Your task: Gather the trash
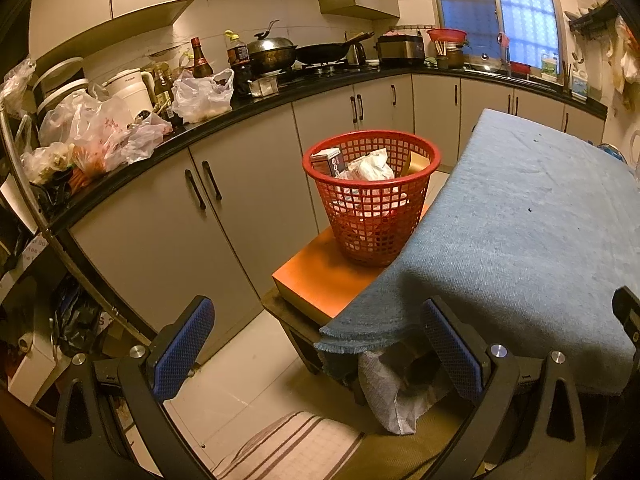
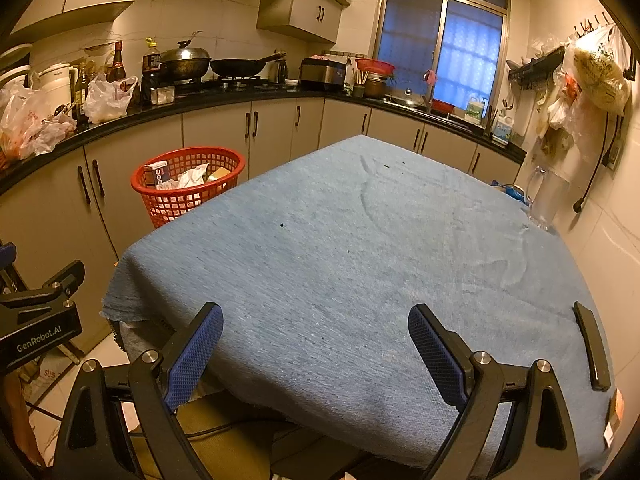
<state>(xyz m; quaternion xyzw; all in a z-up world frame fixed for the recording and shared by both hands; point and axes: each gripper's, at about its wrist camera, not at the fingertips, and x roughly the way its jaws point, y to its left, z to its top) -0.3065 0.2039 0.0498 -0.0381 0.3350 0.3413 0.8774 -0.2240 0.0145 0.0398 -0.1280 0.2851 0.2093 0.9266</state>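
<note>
A red mesh basket (image 1: 372, 204) stands on an orange stool (image 1: 320, 276) left of the table; it holds a small box, crumpled white paper (image 1: 370, 166) and a yellowish item. It also shows in the right wrist view (image 2: 188, 184). The table wears a blue cloth (image 2: 360, 260) with only tiny dark specks on it. My left gripper (image 1: 320, 344) is open and empty, held low off the table's near left corner. My right gripper (image 2: 316, 356) is open and empty over the table's near edge. The left gripper's body shows at the left of the right wrist view (image 2: 36, 320).
A black kitchen counter (image 1: 248, 100) runs along the left and back, crowded with plastic bags (image 1: 100, 132), bottles, a kettle and woks. A clear jug (image 2: 546, 196) stands at the table's far right. A black flat object (image 2: 592, 344) lies at the near right edge. Bags hang on the right wall.
</note>
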